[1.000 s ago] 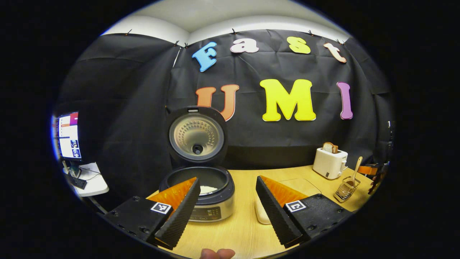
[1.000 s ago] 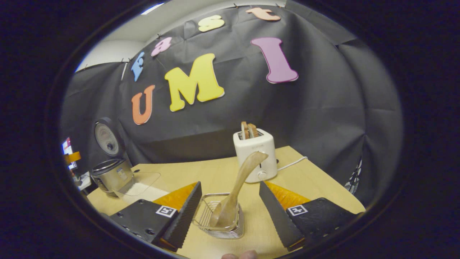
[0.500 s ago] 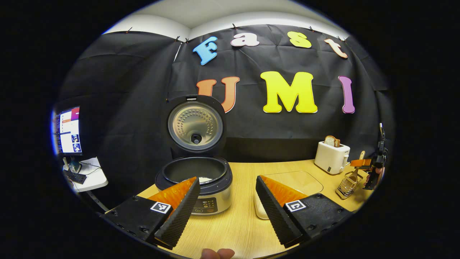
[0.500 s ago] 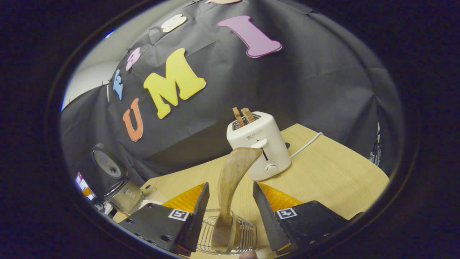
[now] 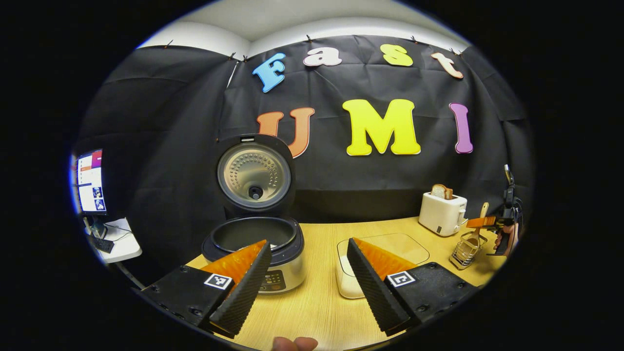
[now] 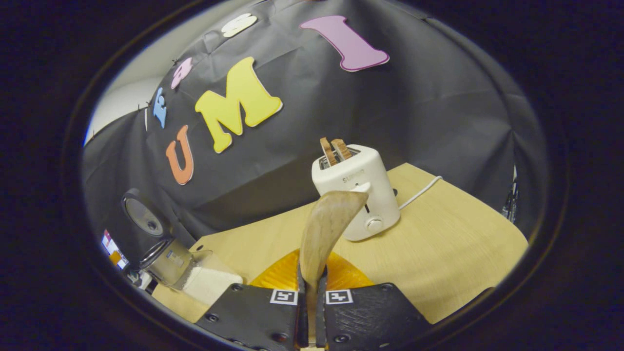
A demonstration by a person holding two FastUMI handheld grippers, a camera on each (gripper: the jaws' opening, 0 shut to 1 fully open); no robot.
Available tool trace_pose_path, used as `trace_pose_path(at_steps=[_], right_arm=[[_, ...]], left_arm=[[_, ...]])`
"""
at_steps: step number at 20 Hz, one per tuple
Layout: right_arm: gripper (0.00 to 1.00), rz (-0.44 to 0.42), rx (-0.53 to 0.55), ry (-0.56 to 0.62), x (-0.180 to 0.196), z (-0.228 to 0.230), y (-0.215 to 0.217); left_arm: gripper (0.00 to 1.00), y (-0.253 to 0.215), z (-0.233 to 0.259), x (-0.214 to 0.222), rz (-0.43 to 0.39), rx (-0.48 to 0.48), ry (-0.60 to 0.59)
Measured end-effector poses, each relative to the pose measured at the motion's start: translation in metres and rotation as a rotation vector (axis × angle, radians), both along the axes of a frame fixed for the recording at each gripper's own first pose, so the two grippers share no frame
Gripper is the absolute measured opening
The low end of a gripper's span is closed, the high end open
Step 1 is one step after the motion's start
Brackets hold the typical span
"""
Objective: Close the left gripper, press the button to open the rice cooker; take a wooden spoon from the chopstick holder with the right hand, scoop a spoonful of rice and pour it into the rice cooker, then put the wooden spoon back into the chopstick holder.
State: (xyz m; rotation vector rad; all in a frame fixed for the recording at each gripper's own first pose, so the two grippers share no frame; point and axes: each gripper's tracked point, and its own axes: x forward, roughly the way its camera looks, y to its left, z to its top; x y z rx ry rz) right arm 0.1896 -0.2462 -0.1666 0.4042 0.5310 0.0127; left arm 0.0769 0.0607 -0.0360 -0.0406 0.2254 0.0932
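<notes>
The rice cooker (image 5: 253, 246) stands open with its lid (image 5: 253, 175) upright; a little white rice shows in the pot. My left gripper (image 5: 308, 243) hovers open in front of it, holding nothing. At the far right the wooden spoon (image 5: 482, 212) sticks up out of the wire chopstick holder (image 5: 464, 249), and the right gripper (image 5: 487, 223) sits across its handle. In the right gripper view my right gripper (image 6: 311, 279) is shut on the wooden spoon (image 6: 329, 222); the holder is hidden below the fingers. The rice cooker (image 6: 163, 253) lies far left.
A white rice container (image 5: 382, 251) with a clear lid sits between cooker and holder, also seen as the container (image 6: 209, 283). A white toaster (image 6: 358, 192) with bread stands behind the spoon, its cord trailing right. A monitor (image 5: 90, 183) and side table stand off the table's left.
My right gripper has gone from open around the spoon handle to shut on it. The left gripper has drawn back a little, so the cooker sits farther left.
</notes>
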Motion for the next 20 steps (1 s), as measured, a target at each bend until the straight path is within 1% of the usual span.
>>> trace_pose_path(at_steps=[2,6,7,8,9,10,13,16,19,20], right_arm=[[0.0,-0.006,-0.038,-0.027,-0.003,0.009,0.005],[0.0,-0.028,-0.139,-0.111,-0.003,0.047,0.008],[0.02,-0.036,-0.164,-0.126,-0.003,0.055,0.008],[0.0,-0.045,-0.186,-0.136,-0.004,0.061,0.008],[0.02,-0.055,-0.204,-0.146,-0.005,0.068,0.007],[0.0,-0.064,-0.225,-0.154,-0.005,0.074,0.007],[0.0,-0.078,-0.255,-0.189,-0.004,0.101,0.017],[0.0,-0.06,-0.28,-0.244,-0.001,0.131,0.047],[0.0,0.009,-0.276,-0.294,0.016,0.154,0.11],[0.0,0.038,-0.275,-0.303,0.023,0.155,0.135]], left_arm=[[0.99,0.003,0.0,-0.003,0.005,0.003,-0.009],[0.99,0.009,-0.002,-0.009,0.008,-0.012,-0.029],[0.99,0.01,-0.003,-0.009,0.008,-0.014,-0.032],[0.99,0.012,-0.002,-0.009,0.007,-0.018,-0.036],[0.99,0.013,-0.003,-0.01,0.0,-0.023,-0.043],[0.99,0.012,-0.003,-0.01,-0.005,-0.029,-0.051],[0.99,0.016,-0.002,-0.013,-0.008,-0.048,-0.088],[0.99,0.025,-0.008,-0.019,-0.004,-0.048,-0.102],[0.99,0.037,-0.01,-0.026,0.007,-0.031,-0.116],[0.94,0.04,-0.013,-0.028,0.01,-0.025,-0.117]])
